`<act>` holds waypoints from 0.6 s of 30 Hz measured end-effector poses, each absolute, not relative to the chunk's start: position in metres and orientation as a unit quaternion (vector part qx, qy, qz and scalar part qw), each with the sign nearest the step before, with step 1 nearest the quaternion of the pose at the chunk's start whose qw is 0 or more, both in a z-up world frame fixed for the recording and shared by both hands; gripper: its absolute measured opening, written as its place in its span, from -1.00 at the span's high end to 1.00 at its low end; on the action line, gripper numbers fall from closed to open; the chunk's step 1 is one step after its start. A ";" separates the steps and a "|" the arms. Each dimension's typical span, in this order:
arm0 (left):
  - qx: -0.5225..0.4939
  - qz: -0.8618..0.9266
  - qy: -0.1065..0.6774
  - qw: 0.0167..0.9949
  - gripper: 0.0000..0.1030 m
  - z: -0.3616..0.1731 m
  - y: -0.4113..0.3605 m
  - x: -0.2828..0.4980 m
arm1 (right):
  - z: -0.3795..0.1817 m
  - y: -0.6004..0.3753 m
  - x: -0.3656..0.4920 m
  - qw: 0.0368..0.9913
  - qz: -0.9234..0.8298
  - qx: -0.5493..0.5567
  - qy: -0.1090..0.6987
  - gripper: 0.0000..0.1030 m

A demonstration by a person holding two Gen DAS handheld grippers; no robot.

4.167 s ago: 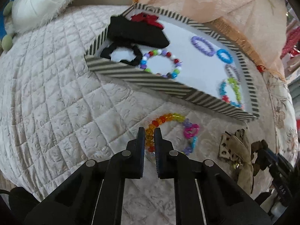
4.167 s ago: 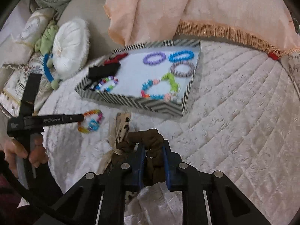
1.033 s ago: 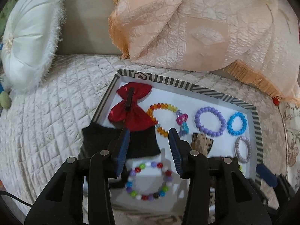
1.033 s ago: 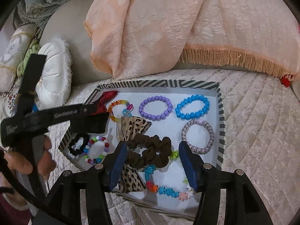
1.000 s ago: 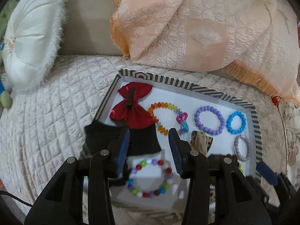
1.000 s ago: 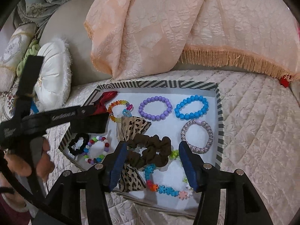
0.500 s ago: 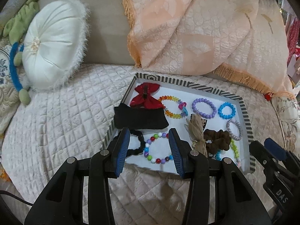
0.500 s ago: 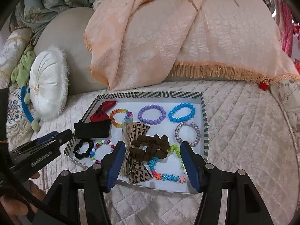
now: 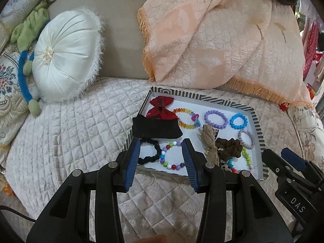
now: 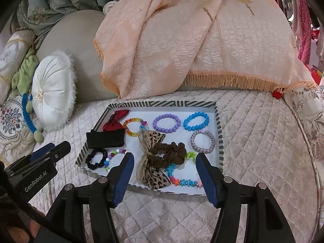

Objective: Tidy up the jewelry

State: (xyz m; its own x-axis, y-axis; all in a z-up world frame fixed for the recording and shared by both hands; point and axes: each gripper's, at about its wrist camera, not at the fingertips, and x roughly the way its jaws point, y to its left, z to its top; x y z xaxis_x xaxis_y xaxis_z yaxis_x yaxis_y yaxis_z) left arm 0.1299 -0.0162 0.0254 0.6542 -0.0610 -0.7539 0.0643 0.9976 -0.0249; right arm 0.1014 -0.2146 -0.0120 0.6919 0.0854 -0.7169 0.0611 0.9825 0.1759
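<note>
- The left gripper [image 9: 161,160] hangs wide open and holds nothing, its blue-padded fingers [image 9: 131,162] spread above the near left part of the striped tray [image 9: 255,119].
- Between those fingers, seen from the left wrist, lie the black scrunchie [image 9: 148,151] and the multicoloured bead bracelet [image 9: 172,155], side by side and apparently touching on the tray floor.
- The right gripper [image 10: 164,174] is likewise wide open and empty, held over the tray's near edge.
- Framed in its gap are the brown scrunchie [image 10: 168,156] and the leopard-print bow [image 10: 150,158]; the scrunchie overlaps the bow's middle.
- Just beside them, at the tray's near right, lies a flower-bead bracelet [image 10: 182,180] in green, blue and orange; part of it may run under the scrunchie, though the view is too crowded to be sure.
- Farther in: a black pouch [image 10: 105,139] overhanging the tray's left wall, with a red bow [image 10: 113,120] behind it.
- Along the back row sit a rainbow bracelet [image 10: 133,126], a purple bracelet [image 10: 167,123], and a blue bracelet [image 10: 196,121]; a silvery bracelet [image 10: 202,141] lies nearer, by the right wall.
- The tray rests on a quilted cream bedspread [image 10: 263,141], with a round white cushion [image 10: 50,99] to the left and a fringed peach throw [image 10: 182,40] behind.
</note>
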 end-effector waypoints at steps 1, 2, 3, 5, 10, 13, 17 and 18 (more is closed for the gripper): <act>0.002 -0.035 0.414 0.910 0.18 0.026 -0.016 0.129 | -0.011 -0.214 0.101 0.915 0.006 0.092 0.392 -0.19; 0.001 -0.036 0.413 0.910 0.18 0.027 -0.016 0.128 | -0.010 -0.212 0.100 0.915 0.005 0.089 0.393 -0.19; 0.000 -0.036 0.412 0.911 0.18 0.028 -0.015 0.127 | -0.010 -0.211 0.100 0.915 0.006 0.088 0.393 -0.19; -0.001 -0.034 0.410 0.912 0.18 0.029 -0.015 0.125 | -0.009 -0.209 0.099 0.915 0.007 0.086 0.393 -0.19; -0.002 -0.031 0.408 0.912 0.18 0.031 -0.011 0.122 | -0.008 -0.207 0.097 0.915 0.007 0.087 0.393 -0.20; -0.004 -0.028 0.408 0.913 0.18 0.032 -0.009 0.121 | -0.008 -0.205 0.097 0.914 0.011 0.086 0.396 -0.20; 0.000 -0.027 0.408 0.913 0.18 0.032 -0.008 0.119 | -0.008 -0.202 0.097 0.913 0.014 0.083 0.399 -0.21; 0.002 -0.028 0.408 0.913 0.18 0.032 -0.009 0.119 | -0.009 -0.201 0.097 0.913 0.015 0.083 0.400 -0.21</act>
State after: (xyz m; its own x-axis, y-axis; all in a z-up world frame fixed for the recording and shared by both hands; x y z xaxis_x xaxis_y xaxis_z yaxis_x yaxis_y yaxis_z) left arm 0.1188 -0.0088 0.0322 0.6663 -0.0490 -0.7441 0.0522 0.9985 -0.0191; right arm 0.0969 -0.2015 -0.0088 0.6803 0.0930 -0.7270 0.0399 0.9857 0.1634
